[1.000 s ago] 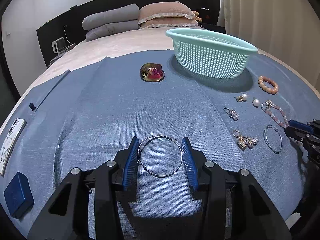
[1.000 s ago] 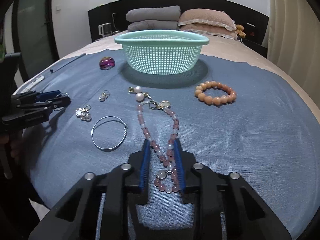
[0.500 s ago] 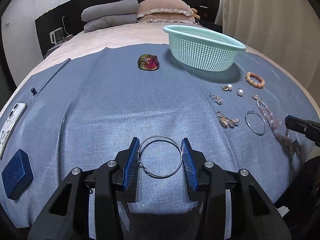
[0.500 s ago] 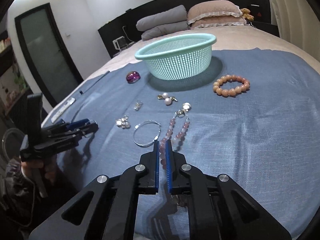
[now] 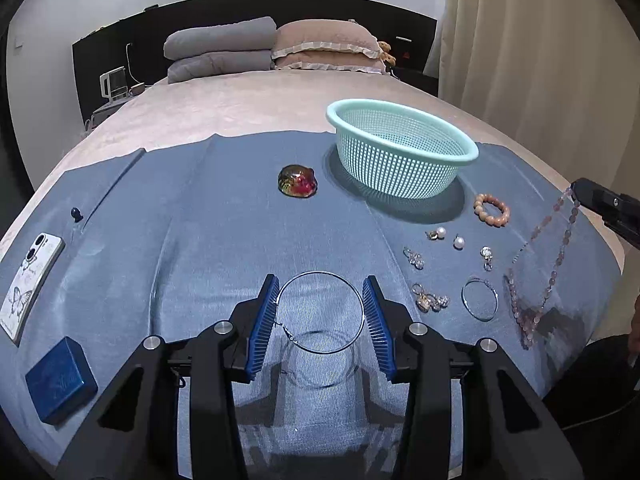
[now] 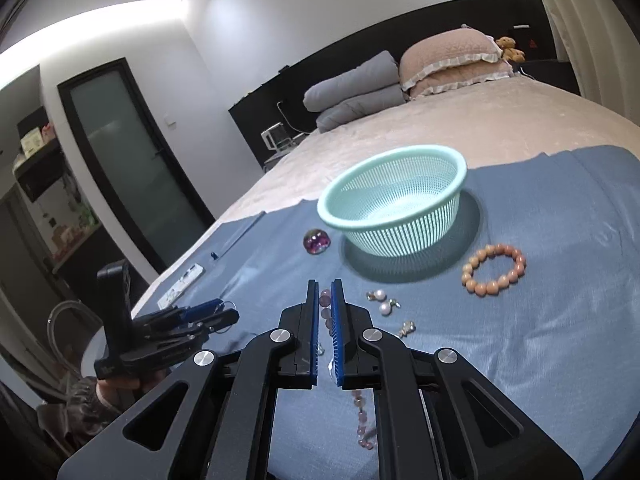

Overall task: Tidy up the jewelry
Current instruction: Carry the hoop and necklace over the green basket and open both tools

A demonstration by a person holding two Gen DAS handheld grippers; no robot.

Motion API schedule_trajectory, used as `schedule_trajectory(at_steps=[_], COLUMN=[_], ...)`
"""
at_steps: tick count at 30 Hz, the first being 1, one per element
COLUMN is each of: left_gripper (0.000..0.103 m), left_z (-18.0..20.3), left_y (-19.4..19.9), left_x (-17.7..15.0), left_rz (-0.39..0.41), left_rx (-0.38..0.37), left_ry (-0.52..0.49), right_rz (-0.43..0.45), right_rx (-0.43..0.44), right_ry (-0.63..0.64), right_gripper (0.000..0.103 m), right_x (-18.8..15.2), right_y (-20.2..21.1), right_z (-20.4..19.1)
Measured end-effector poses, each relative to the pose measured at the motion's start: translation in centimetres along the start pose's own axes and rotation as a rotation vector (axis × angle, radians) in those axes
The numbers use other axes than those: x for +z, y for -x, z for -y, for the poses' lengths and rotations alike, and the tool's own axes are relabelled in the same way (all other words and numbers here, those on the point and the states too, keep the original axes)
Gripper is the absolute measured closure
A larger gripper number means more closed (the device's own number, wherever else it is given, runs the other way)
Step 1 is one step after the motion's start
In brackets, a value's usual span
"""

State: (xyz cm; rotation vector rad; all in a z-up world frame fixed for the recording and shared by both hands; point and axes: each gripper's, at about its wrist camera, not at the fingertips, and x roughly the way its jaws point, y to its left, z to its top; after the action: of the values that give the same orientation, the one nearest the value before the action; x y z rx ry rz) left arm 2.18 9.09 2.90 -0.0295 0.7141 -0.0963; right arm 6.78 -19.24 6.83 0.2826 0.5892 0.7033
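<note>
My left gripper (image 5: 320,316) is shut on a large thin silver hoop (image 5: 320,350) and holds it above the blue cloth; its shadow lies below. My right gripper (image 6: 325,304) is shut on a pink bead necklace (image 6: 325,312), which hangs down from it (image 5: 556,256) above the cloth at the right. A mint mesh basket (image 5: 424,172) stands at the back right and looks empty (image 6: 416,224). On the cloth lie an orange bead bracelet (image 5: 492,210), pearl earrings (image 5: 440,234), crystal earrings (image 5: 414,258), a gold charm (image 5: 428,302) and a small silver bangle (image 5: 480,300).
A red-gold glass paperweight (image 5: 298,186) lies left of the basket. A phone (image 5: 28,284) and a blue box (image 5: 60,378) lie at the cloth's left edge. Pillows (image 5: 272,50) are at the bed's head. The bed edge drops off at the right.
My right gripper closed on the pink bead necklace and lifted it off the cloth. My left gripper rose with the silver hoop held in it.
</note>
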Motion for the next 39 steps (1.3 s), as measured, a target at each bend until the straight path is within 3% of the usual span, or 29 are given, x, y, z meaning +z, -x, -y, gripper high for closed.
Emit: schedule_trajectory(at_steps=[11, 22, 28, 39], left_gripper=[0.059, 0.059, 0.059, 0.059], left_z=[1.0, 3.7, 4.9, 6.1], left_y=[0.9, -2.4, -6.6, -15.7], left_x=[7.1, 15.2, 17.4, 17.6], left_rz=[0.061, 0.086, 0.054, -0.082], left_rx=[0.008, -0.075, -0.103, -0.116], left_ry=[-0.086, -0.154, -0.194, -0.255], right_rz=[0.116, 0.167, 0.133, -0.066], right_rx=[0.011, -0.005, 0.005, -0.044], right_ry=[0.134, 0.191, 0.16, 0.057], right_gripper=[0.097, 0.097, 0.097, 0.097], right_x=[10.1, 19.1, 19.8, 16.0], right_y=[3.9, 1.3, -3.6, -15.8], right_z=[-4.7, -5.3, -2.5, 6.9])
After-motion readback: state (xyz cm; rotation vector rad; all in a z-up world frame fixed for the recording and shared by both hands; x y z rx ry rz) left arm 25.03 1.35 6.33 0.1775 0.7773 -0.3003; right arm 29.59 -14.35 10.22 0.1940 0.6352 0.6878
